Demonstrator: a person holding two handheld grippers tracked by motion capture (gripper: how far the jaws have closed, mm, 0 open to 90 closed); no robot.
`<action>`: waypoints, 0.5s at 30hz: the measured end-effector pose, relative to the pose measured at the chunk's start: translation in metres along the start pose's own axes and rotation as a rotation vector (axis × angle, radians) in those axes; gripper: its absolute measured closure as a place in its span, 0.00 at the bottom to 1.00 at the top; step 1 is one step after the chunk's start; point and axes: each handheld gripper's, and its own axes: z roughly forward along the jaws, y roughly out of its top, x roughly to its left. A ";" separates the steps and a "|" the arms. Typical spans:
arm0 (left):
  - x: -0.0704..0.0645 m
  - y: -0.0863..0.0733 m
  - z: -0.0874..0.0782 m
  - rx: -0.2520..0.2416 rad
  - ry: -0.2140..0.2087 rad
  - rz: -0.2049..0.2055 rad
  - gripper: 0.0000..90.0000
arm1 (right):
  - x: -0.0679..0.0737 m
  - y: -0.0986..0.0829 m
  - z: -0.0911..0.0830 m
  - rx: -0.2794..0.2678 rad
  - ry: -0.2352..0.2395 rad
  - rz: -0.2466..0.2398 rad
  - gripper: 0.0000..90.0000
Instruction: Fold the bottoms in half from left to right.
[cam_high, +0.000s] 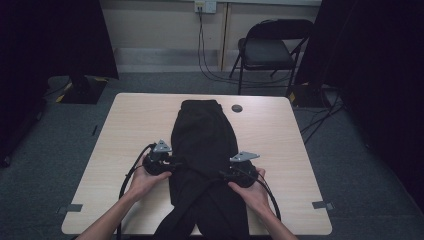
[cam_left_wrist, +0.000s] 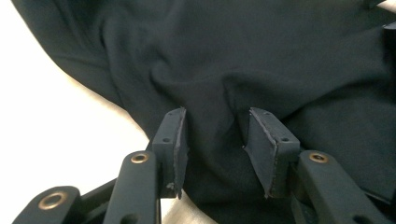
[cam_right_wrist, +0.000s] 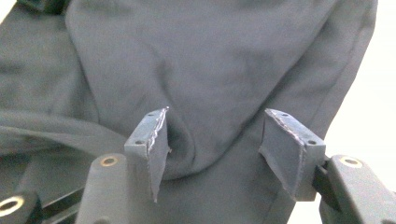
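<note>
Both tongs, left (cam_high: 176, 161) and right (cam_high: 223, 173), gape apart astride folds of black trousers (cam_high: 204, 145), mid-surface, legs over near edge. Probably soft, light, limp: pinch a bunched fold.

A black folding chair (cam_high: 270, 50) stands beyond the wooden table (cam_high: 130, 125), near a wall socket (cam_high: 205, 6).

i can't read any text, label, brand or number here; nothing legible on the desk (cam_high: 280, 130) or on the dark cloth (cam_high: 202, 135).
</note>
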 end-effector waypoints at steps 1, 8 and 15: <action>-0.001 0.000 0.002 0.005 -0.002 -0.002 0.64 | 0.000 -0.002 0.002 0.008 0.005 -0.006 0.50; -0.003 0.000 0.004 0.004 0.042 -0.003 0.60 | 0.007 0.004 0.003 -0.049 0.022 -0.043 0.99; -0.004 0.001 0.001 -0.024 0.048 -0.005 0.57 | -0.006 0.032 -0.044 -0.218 0.020 -0.010 1.00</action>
